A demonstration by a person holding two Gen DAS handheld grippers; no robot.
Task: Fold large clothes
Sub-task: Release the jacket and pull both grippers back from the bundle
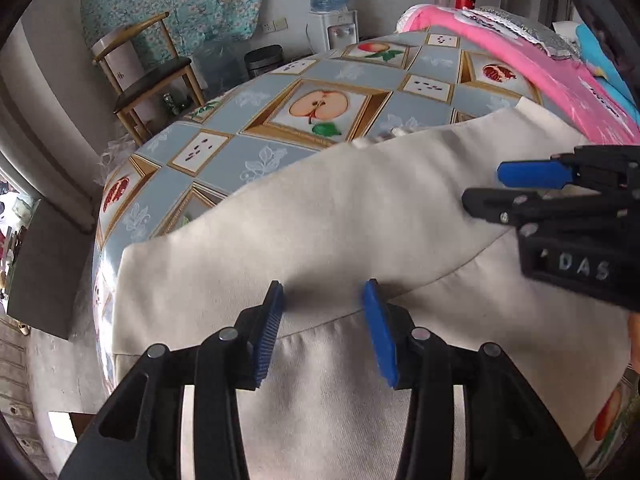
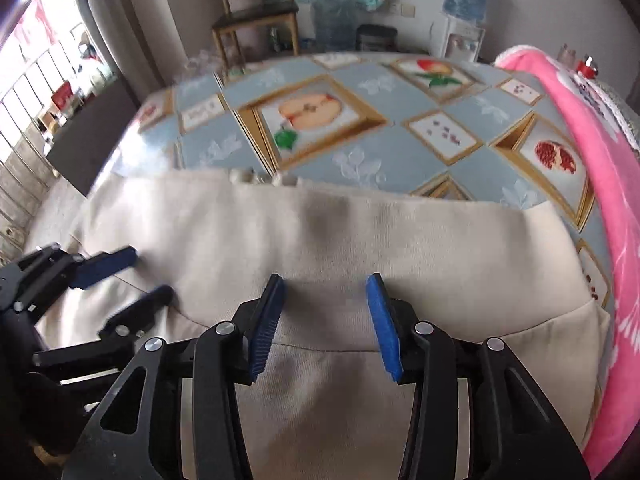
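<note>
A cream garment (image 1: 340, 216) lies flat on the table, folded over, with a curved seam across its near part; it also shows in the right wrist view (image 2: 380, 240). My left gripper (image 1: 323, 300) is open and empty just above the seam. My right gripper (image 2: 326, 296) is open and empty over the same garment, further right. The right gripper shows in the left wrist view (image 1: 486, 188) at the right edge, and the left gripper shows in the right wrist view (image 2: 150, 274) at the left, both open.
The table wears a blue fruit-print cloth (image 1: 320, 108) (image 2: 360, 128). Pink cloth (image 1: 532, 64) (image 2: 580, 128) is piled at the right side. A wooden chair (image 1: 148, 72), a bin (image 1: 262, 62) and a water dispenser (image 1: 332, 12) stand beyond the far edge.
</note>
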